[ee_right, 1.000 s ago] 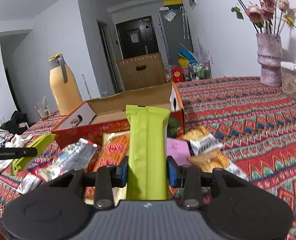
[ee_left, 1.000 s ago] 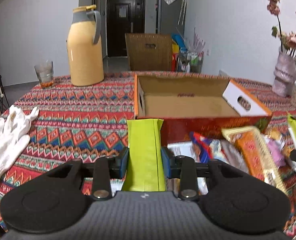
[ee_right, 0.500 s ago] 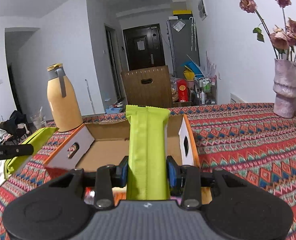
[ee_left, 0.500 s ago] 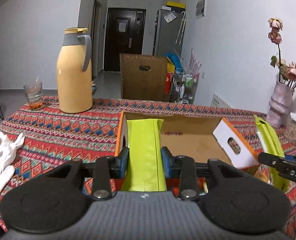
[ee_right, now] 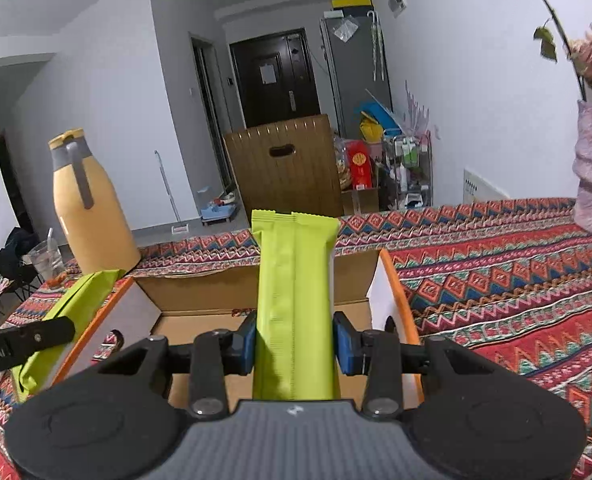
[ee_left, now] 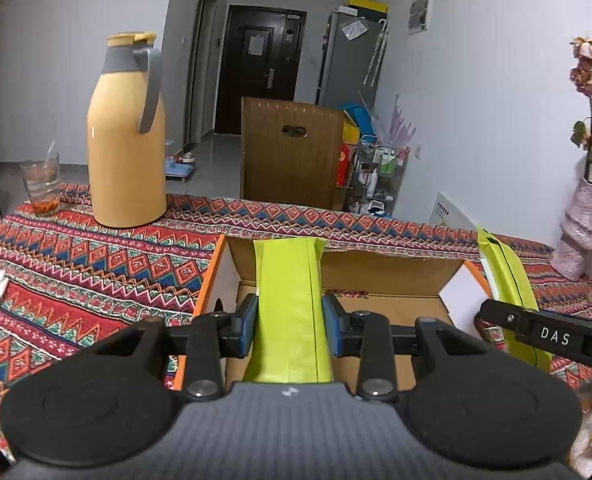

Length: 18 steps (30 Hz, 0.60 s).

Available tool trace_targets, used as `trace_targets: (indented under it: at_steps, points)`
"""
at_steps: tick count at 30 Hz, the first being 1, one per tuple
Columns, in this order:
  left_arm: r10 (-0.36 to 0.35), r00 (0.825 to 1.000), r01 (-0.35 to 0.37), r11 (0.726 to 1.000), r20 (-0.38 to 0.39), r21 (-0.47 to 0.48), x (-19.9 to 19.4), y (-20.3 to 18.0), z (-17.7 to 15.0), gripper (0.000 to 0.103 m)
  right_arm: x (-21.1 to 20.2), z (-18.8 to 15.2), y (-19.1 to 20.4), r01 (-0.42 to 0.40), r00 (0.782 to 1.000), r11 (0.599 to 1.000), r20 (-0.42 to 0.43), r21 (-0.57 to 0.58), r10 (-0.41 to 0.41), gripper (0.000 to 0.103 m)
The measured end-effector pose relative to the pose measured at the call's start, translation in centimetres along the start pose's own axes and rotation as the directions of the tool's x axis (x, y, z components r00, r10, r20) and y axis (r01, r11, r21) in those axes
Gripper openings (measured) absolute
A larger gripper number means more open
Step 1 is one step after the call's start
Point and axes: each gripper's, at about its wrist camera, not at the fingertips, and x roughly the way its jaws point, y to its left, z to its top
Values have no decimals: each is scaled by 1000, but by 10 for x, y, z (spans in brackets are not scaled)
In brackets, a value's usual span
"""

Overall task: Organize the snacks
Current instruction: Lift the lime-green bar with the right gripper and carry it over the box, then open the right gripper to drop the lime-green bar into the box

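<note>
My left gripper (ee_left: 289,330) clamps one green bar (ee_left: 289,312), and my right gripper (ee_right: 293,342) clamps another (ee_right: 293,300); both hang over the open box (ee_left: 392,272). I should lower each until it lies flat on the box floor, side by side, and only then let go.

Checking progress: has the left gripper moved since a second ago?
Yes. The left gripper, shut on its lime-green snack packet, has advanced from before the snack pile to over the open cardboard box.
</note>
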Motion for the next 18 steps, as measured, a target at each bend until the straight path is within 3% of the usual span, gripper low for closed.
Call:
trace_targets:
  at_steps: [5, 14, 15, 16, 18]
  points:
    - [16, 999, -17, 1000, -40, -15, 22, 6, -12, 35, 18, -11, 1, 42, 999, 999, 13, -13, -42, 37]
    - [2, 999, -2, 1000, -53, -8, 28, 7, -21, 35, 31, -22, 5, 21, 999, 1000, -39, -15, -22, 40]
    - [-1, 999, 1, 1000, -45, -9, 27, 7, -20, 39, 30, -23, 4, 24, 999, 1000, -36, -14, -25, 42]
    - [-5, 999, 5, 1000, -39, -9, 24, 7, -21, 44, 28, -23, 4, 23, 999, 1000, -33, -10, -23, 53]
    - [-2, 1000, 2, 1000, -19, -10, 19, 6, -21, 70, 22, -23, 3, 28, 1000, 1000, -11, -2, -28, 71]
